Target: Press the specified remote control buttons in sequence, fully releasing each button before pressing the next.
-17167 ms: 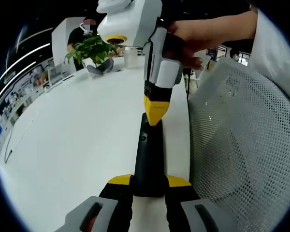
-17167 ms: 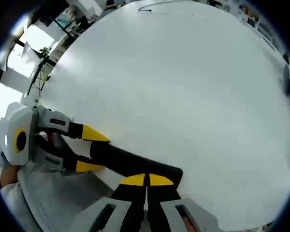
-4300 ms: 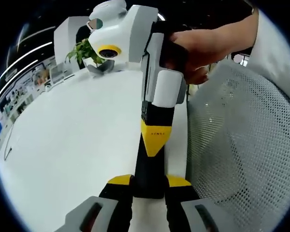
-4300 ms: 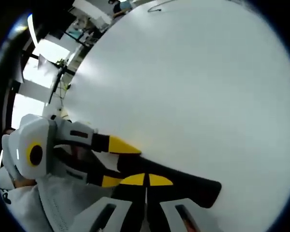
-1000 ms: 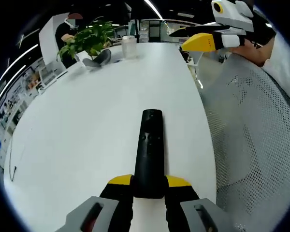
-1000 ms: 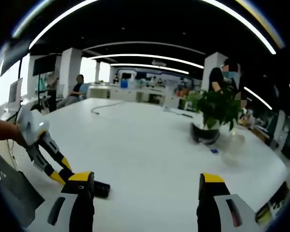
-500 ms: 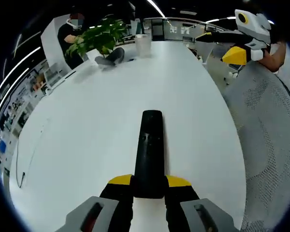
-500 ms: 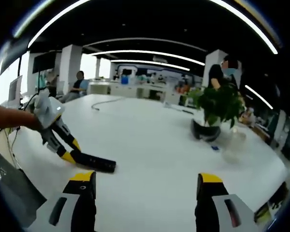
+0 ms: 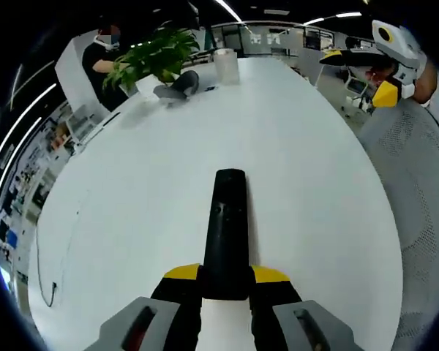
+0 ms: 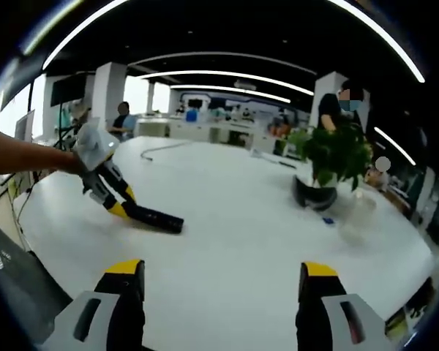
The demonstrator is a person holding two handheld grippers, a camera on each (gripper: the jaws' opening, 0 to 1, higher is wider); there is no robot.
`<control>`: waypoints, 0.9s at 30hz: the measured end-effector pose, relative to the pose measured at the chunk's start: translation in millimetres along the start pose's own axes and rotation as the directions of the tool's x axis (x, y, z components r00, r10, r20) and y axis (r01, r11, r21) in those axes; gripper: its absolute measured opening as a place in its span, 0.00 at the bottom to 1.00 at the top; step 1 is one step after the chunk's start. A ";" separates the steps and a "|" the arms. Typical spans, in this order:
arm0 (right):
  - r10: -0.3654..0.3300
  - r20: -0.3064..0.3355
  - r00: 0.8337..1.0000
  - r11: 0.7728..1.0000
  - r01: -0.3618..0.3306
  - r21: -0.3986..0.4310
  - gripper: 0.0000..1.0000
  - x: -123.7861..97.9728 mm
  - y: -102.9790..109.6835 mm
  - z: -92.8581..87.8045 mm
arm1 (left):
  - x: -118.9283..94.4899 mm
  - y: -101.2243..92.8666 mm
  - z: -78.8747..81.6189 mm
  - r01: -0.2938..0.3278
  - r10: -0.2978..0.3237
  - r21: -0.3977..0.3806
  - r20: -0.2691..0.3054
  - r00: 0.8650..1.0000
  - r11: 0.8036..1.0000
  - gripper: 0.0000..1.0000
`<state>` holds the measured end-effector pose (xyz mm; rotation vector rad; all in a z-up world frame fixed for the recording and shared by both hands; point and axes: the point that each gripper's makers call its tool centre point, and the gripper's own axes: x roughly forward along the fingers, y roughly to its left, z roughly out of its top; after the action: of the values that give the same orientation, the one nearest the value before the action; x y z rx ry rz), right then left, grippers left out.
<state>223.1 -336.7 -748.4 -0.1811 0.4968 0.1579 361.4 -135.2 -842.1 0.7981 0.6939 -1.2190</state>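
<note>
A long black remote control (image 9: 225, 227) lies along the left gripper view, its near end clamped between my left gripper's (image 9: 225, 276) yellow-tipped jaws over the white table (image 9: 132, 183). My right gripper (image 9: 366, 72) hangs open at the upper right, far from the remote. In the right gripper view my right gripper (image 10: 219, 272) stands wide open with nothing between its jaws. Beyond it, my left gripper (image 10: 123, 204) holds the remote control (image 10: 155, 217) low over the table (image 10: 234, 241), with a person's arm behind it.
A potted plant (image 9: 157, 55) and a clear glass (image 9: 225, 64) stand at the table's far end, also seen as plant (image 10: 333, 164) and glass (image 10: 358, 212). A thin cable (image 9: 47, 248) lies at the left. A white mesh chair (image 9: 424, 190) borders the table. People sit in the background.
My left gripper has carried the remote farther in over the table, away from the chair edge. The right gripper stays open and has drifted farther off to the side.
</note>
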 end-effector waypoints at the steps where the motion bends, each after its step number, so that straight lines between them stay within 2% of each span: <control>1: -0.001 -0.003 1.000 1.000 0.001 0.000 0.85 0.2 -0.1 -0.6 | 0.2 4.5 -0.7 0.002 -0.002 0.008 -0.007 1.000 1.000 0.23; 11: 0.014 -0.032 0.999 1.000 -0.014 -0.015 0.85 2.4 4.1 -6.3 | 3.8 42.3 -0.2 -0.022 0.022 0.035 -0.002 1.000 0.999 0.23; 21: 0.032 -0.063 0.997 0.999 -0.033 -0.023 0.85 4.9 8.0 -12.5 | 13.6 81.1 -9.9 -0.037 0.039 0.075 -0.030 0.999 0.996 0.23; 27: 0.033 -0.081 0.996 0.999 -0.035 -0.032 0.85 6.1 8.8 -16.2 | 19.6 94.8 -9.1 -0.034 0.038 0.082 -0.042 0.998 0.996 0.23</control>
<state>219.2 -330.9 -766.6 -0.2127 0.5782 0.1928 457.8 -123.8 -848.4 0.9031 0.6664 -1.2060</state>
